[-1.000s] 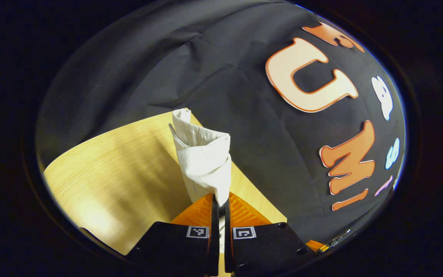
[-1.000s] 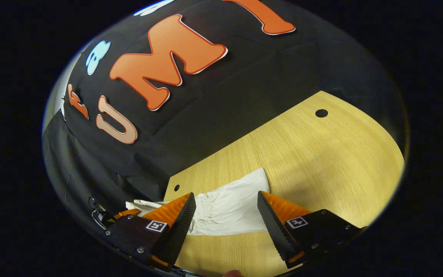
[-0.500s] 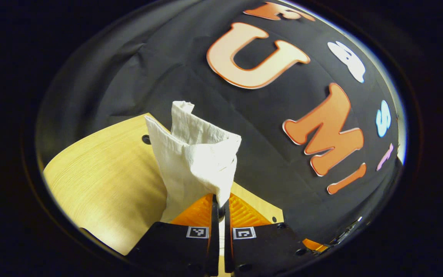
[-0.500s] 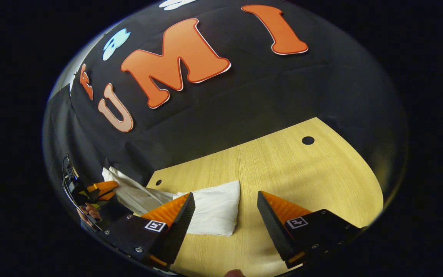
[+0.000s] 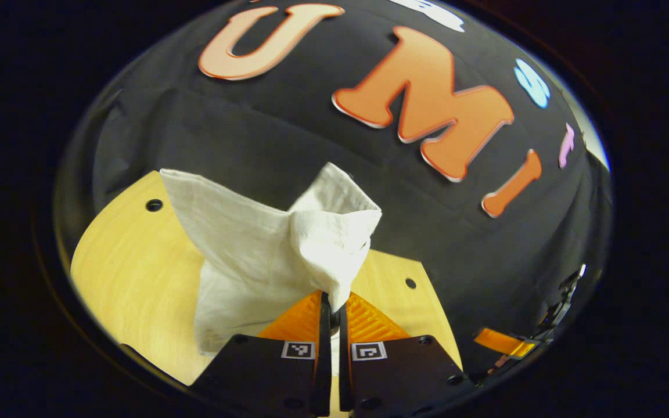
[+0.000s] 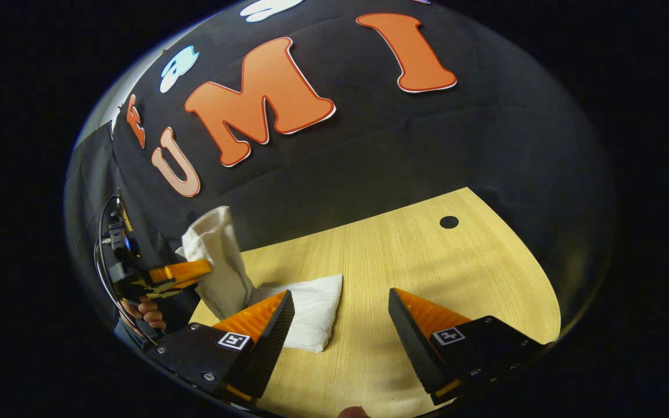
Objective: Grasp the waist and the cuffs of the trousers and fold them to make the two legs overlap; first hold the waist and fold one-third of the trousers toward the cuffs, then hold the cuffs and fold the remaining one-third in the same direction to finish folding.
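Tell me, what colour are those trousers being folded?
White, plain with no pattern. The trousers show best in the left gripper view.

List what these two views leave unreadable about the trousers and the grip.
- Left gripper view: whether the pinched end of the trousers is waist or cuffs; bunched cloth hides it.
- Right gripper view: the left tool is small at the edge, its grip unclear.
- Right gripper view: the right tool hides some cloth.

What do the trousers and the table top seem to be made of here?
Trousers: a thin woven fabric, cotton or linen by the look, matte off-white; it creases and drapes limply from the left hand-held gripper. Table: wood or wood-look laminate, pale, with a fine straight grain and a smooth, slightly glossy face; which one cannot be told.
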